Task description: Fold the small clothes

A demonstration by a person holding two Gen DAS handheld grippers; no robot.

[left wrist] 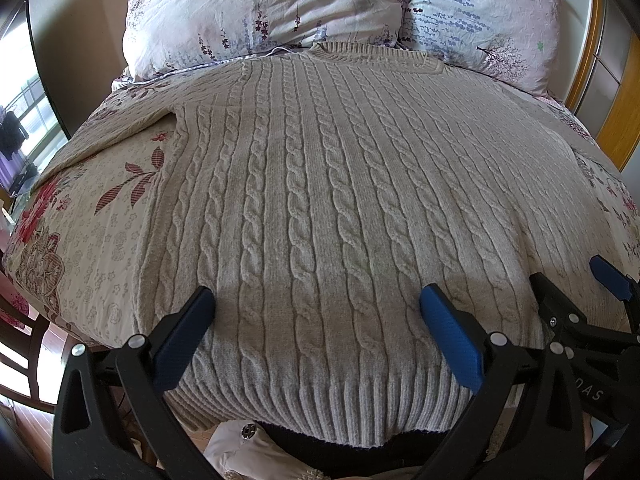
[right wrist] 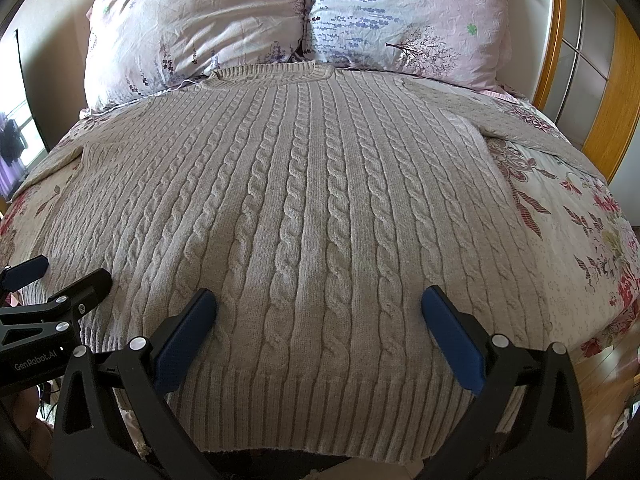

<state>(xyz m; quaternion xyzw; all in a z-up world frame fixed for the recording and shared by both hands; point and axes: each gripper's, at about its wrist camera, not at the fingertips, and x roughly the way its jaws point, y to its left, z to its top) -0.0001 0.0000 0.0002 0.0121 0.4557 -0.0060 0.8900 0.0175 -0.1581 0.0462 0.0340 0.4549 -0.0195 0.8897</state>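
A beige cable-knit sweater (left wrist: 320,184) lies flat and spread out on the bed, collar toward the pillows, ribbed hem toward me; it also shows in the right wrist view (right wrist: 304,208). Its sleeves stretch out to the left (left wrist: 100,136) and right (right wrist: 532,128). My left gripper (left wrist: 318,300) is open and empty, hovering over the hem's left part. My right gripper (right wrist: 320,300) is open and empty over the hem's right part. The right gripper shows in the left wrist view (left wrist: 572,280), and the left gripper in the right wrist view (right wrist: 68,272).
A floral bedsheet (left wrist: 100,232) covers the bed. Two flowered pillows (right wrist: 192,32) (right wrist: 408,20) stand at the head. A wooden frame (right wrist: 608,112) is at the right. A wooden chair (left wrist: 24,356) stands left of the bed. Other clothes (left wrist: 240,444) lie below the hem.
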